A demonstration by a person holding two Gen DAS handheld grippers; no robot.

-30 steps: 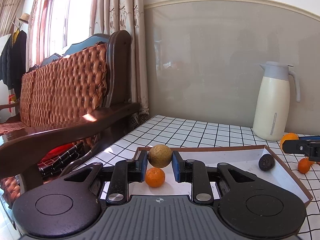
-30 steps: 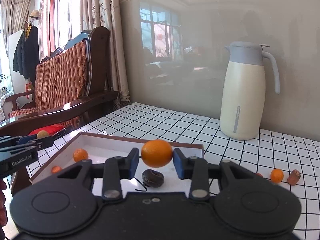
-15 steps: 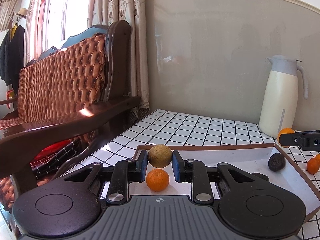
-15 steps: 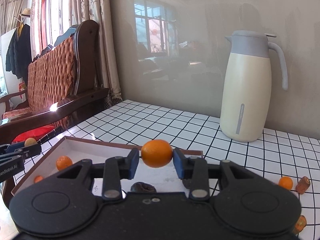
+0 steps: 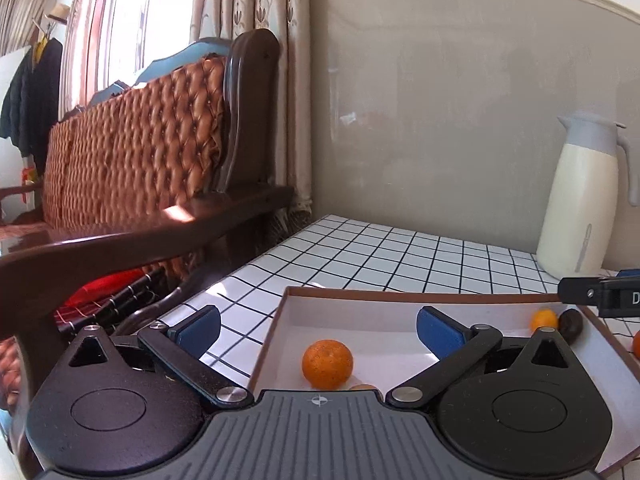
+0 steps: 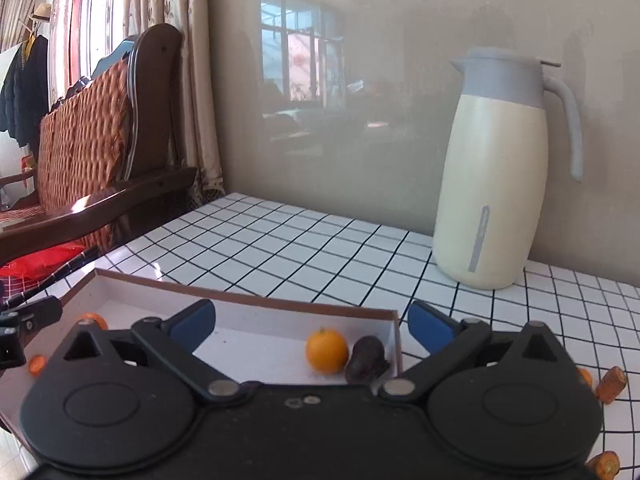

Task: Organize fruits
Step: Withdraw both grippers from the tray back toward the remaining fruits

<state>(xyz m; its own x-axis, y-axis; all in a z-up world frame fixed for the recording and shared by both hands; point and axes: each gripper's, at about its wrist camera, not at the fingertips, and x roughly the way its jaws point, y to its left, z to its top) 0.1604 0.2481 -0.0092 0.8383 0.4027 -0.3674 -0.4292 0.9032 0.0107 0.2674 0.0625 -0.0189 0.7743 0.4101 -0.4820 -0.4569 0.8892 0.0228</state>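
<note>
One checked white tabletop point(image 6: 304, 248), cream jug point(image 6: 492, 184) standing, sofa point(image 5: 132, 152) beside.

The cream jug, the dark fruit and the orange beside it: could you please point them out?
Cream jug point(image 6: 492, 184): right wrist view, body.
Dark fruit point(image 6: 366, 358): right wrist view, middle.
Orange point(image 6: 327, 351): right wrist view, middle.

Your left wrist camera looks low and close along its fingers point(image 5: 438, 326) over the near-left corner of the white box point(image 5: 400, 304), toward the wall. Your right one faces likewise over the box's right end point(image 6: 394, 336). Both share the box, the checked worktop point(image 5: 380, 256) and the jug point(image 6: 496, 184)
</note>
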